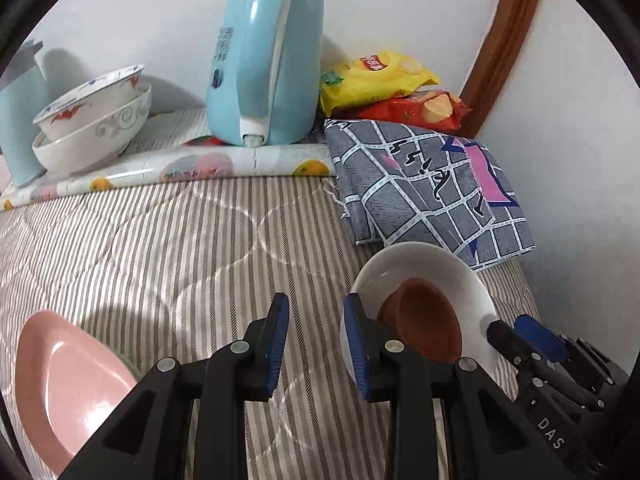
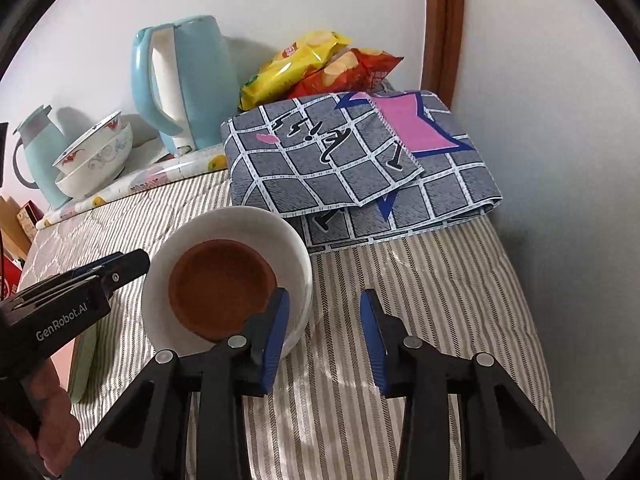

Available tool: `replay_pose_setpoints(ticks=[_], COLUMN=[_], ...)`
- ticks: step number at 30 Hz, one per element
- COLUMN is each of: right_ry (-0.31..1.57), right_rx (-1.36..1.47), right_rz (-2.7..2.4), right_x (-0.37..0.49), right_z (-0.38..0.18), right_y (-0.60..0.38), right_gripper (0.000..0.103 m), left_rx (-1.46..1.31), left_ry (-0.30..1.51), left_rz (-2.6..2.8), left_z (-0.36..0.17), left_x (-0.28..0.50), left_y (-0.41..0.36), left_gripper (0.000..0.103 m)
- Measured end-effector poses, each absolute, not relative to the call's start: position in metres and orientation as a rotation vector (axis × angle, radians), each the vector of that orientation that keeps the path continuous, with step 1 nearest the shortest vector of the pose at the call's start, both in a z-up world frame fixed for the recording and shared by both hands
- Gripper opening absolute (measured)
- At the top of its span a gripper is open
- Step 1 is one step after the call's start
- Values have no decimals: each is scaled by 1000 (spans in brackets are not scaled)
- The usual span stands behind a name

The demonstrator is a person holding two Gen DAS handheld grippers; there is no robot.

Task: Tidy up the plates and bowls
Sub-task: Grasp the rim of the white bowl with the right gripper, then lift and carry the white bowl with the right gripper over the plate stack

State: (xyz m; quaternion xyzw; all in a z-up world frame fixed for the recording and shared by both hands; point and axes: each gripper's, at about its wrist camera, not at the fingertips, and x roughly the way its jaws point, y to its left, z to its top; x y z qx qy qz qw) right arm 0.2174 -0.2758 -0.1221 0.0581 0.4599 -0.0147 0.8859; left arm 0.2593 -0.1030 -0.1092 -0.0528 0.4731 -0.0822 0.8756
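Note:
A white bowl (image 2: 292, 248) stands on the striped bedcover with a small brown dish (image 2: 222, 280) inside it; both show in the left wrist view too, the bowl (image 1: 424, 264) and the dish (image 1: 430, 324). My left gripper (image 1: 316, 336) is open and empty, just left of the bowl. My right gripper (image 2: 324, 328) is open and empty, its left finger at the bowl's near right rim. A pink plate (image 1: 68, 380) lies at the near left. Two patterned white bowls (image 1: 92, 120) sit stacked at the far left, also in the right wrist view (image 2: 94, 160).
A light blue kettle (image 1: 266, 60) stands at the back on a rolled fruit-print sheet (image 1: 172, 170). A folded grey checked cloth (image 2: 352, 164) lies behind the bowl. Yellow and red snack bags (image 1: 384, 80) lie in the corner. A blue jug (image 2: 38, 156) stands far left.

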Motion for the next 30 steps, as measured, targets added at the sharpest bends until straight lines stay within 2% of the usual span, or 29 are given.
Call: replay_pose_setpoints(ticks=[8, 18, 30], right_ry=[982, 997, 1020], right_rx=[120, 113, 108], right_rz=[-33, -15, -19], right_x=[224, 227, 237], right_z=[-132, -137, -149], right_y=[-274, -268, -263], right_gripper=[37, 25, 25], left_rx=[-50, -33, -15], left_ry=[1023, 1073, 1082], left_rz=[-200, -185, -184], left_z=[-117, -132, -142], left_x=[264, 268, 272], left_y=[-119, -124, -130], left_gripper=[27, 27, 27])
